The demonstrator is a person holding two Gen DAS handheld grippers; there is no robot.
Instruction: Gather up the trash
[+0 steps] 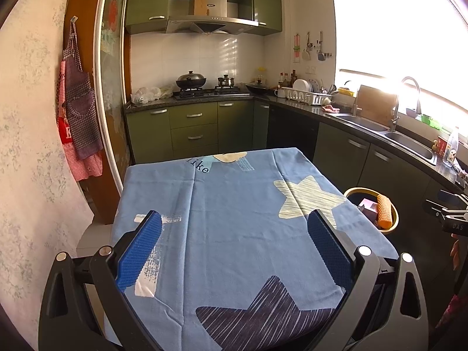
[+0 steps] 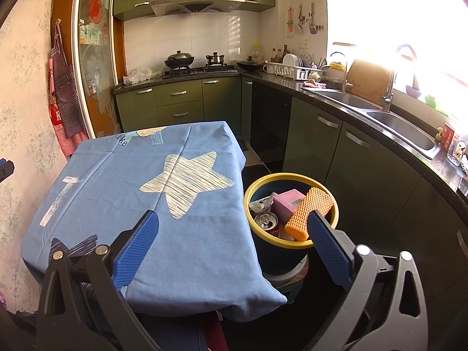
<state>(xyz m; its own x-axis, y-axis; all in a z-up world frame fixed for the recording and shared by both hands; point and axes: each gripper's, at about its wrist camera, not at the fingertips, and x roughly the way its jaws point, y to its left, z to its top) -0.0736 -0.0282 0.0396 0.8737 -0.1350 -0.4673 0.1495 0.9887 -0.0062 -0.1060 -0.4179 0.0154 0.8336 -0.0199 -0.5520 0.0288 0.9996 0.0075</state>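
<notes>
A dark bin with a yellow rim (image 2: pixel 254 185) (image 1: pixel 393 209) stands on the floor at the table's right side. Inside it lie an orange foam net sleeve (image 2: pixel 307 213) (image 1: pixel 384 210), a pink box (image 2: pixel 288 203) (image 1: pixel 369 206), a drinks can (image 2: pixel 265 220) and a crumpled wrapper (image 2: pixel 261 203). My right gripper (image 2: pixel 232 218) is open, with nothing between its fingers, over the table's near right corner beside the bin. Above the blue star-patterned tablecloth (image 1: pixel 234 219) (image 2: pixel 131 181) my left gripper (image 1: pixel 234 219) is open and holds nothing. No trash shows on the cloth.
Green kitchen cabinets (image 1: pixel 193 125) and a dark counter with a double sink (image 2: pixel 395 122), tap and dish rack (image 1: pixel 304 95) run along the back and right. Pots sit on the hob (image 1: pixel 204 89). Aprons (image 1: pixel 77 111) hang on the left wall. A narrow floor strip separates table and cabinets.
</notes>
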